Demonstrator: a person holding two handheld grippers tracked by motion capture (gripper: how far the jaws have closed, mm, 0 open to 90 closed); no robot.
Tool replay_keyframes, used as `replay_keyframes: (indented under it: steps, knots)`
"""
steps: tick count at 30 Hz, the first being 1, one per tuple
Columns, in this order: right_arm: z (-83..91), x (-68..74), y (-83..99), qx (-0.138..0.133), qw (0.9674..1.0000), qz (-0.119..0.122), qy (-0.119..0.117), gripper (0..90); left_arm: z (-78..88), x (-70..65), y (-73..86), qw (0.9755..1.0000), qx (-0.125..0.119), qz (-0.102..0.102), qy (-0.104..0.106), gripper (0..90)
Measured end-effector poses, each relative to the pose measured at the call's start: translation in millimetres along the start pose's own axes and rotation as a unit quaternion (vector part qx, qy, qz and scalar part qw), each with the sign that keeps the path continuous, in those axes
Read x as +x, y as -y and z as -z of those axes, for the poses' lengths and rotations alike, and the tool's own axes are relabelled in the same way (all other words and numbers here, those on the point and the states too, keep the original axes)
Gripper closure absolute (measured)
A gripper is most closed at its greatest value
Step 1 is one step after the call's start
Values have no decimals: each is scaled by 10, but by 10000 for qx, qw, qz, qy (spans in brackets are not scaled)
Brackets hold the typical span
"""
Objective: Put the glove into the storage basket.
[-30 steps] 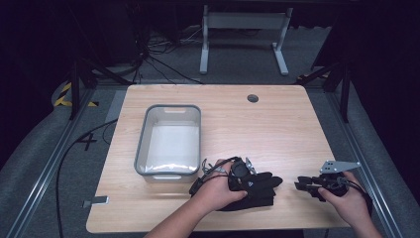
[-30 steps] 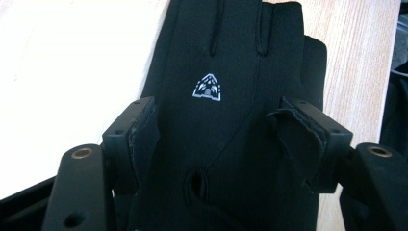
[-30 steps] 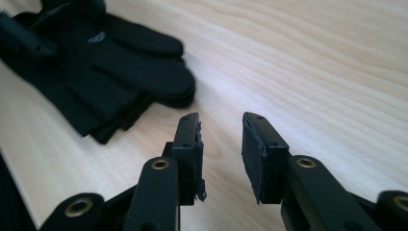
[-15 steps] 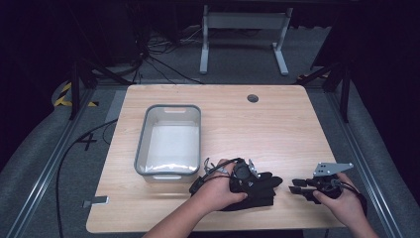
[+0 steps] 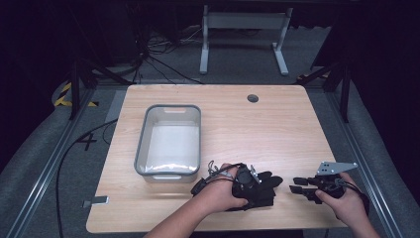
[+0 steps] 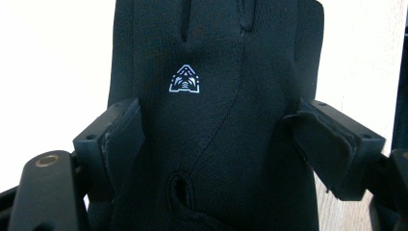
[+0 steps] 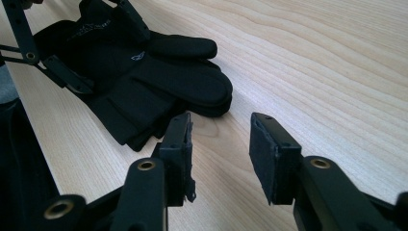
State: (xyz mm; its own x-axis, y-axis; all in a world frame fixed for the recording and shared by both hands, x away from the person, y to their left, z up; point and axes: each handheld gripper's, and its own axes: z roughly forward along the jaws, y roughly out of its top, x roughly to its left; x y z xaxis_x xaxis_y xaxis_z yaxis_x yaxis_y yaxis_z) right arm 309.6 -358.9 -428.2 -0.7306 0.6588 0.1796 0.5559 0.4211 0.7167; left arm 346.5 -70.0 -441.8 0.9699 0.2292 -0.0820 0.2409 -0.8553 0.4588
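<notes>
A pair of black gloves (image 5: 265, 192) lies flat near the table's front edge, fingers pointing right. My left gripper (image 5: 251, 181) rests on top of it, open. In the left gripper view the jaws stand wide apart on either side of the glove (image 6: 216, 57), which bears a small white logo; the gripper (image 6: 216, 130) holds nothing pinched. My right gripper (image 5: 296, 185) sits just right of the glove fingertips, open, low over the wood. In the right gripper view it (image 7: 219, 139) has bare table between its pads, with the gloves (image 7: 159, 72) and the left gripper (image 7: 72, 53) beyond.
A grey plastic bin (image 5: 141, 144) stands left of centre on the wooden table (image 5: 257, 134), nothing visible inside. A dark cable hole (image 5: 253, 98) is near the far edge. A white frame stands on the floor behind the table.
My right gripper has slid a little to the left, closer to the glove fingertips. The left gripper stays on the gloves.
</notes>
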Motion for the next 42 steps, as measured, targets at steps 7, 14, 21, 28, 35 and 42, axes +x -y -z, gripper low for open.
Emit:
replay_keyframes:
  steps: [7, 14, 21, 28, 35, 42]
  knots:
    - [1, -1, 7, -10, 10000, -28, -12, 605, -15, -30, -52, 9997, 198, -28, -122, 195]
    - [-3, -10, 12, -37, 10000, -32, -43, 606, -10, -47, -55, 9994, 260, 37, -225, 236]
    - [-13, 19, -1, -105, 9998, -22, -181, 605, 29, 3, -49, 9991, 182, 259, -298, 391]
    - [-28, 10, 4, -102, 9997, -40, -202, 608, 49, 46, -82, 9984, 296, 376, -304, 526]
    - [-37, -3, 10, -99, 9997, -46, -210, 612, 58, 70, -82, 9971, 237, 616, -372, 620]
    - [-34, -10, 9, -104, 9997, -63, -189, 614, 80, 119, -87, 9962, 232, 798, -259, 649]
